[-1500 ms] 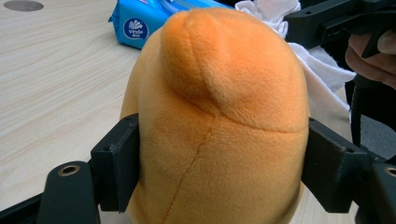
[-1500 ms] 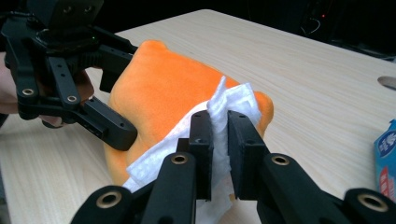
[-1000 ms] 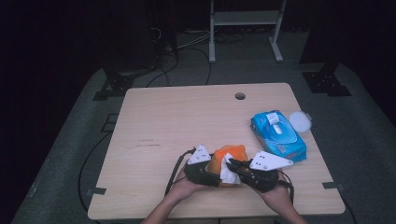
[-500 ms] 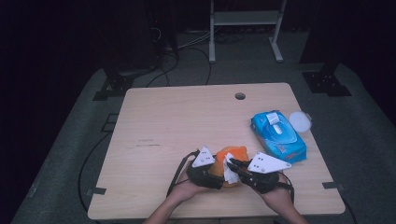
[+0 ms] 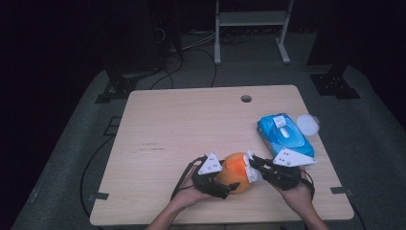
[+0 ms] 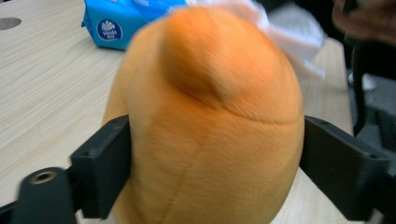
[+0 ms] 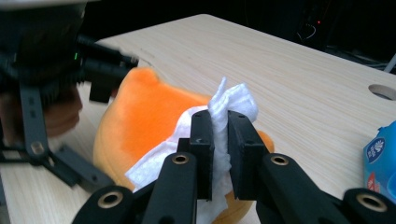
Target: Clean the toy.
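at the table's near edge (image 5: 143, 211), the left tool (image 5: 225, 184), its jaws just widened, straddles an orange plush toy (image 5: 234, 170); the right tool (image 7: 218, 140) pinches a white wipe (image 7: 231, 105) against it. that looser hold could let the toy slide under the rubbing.
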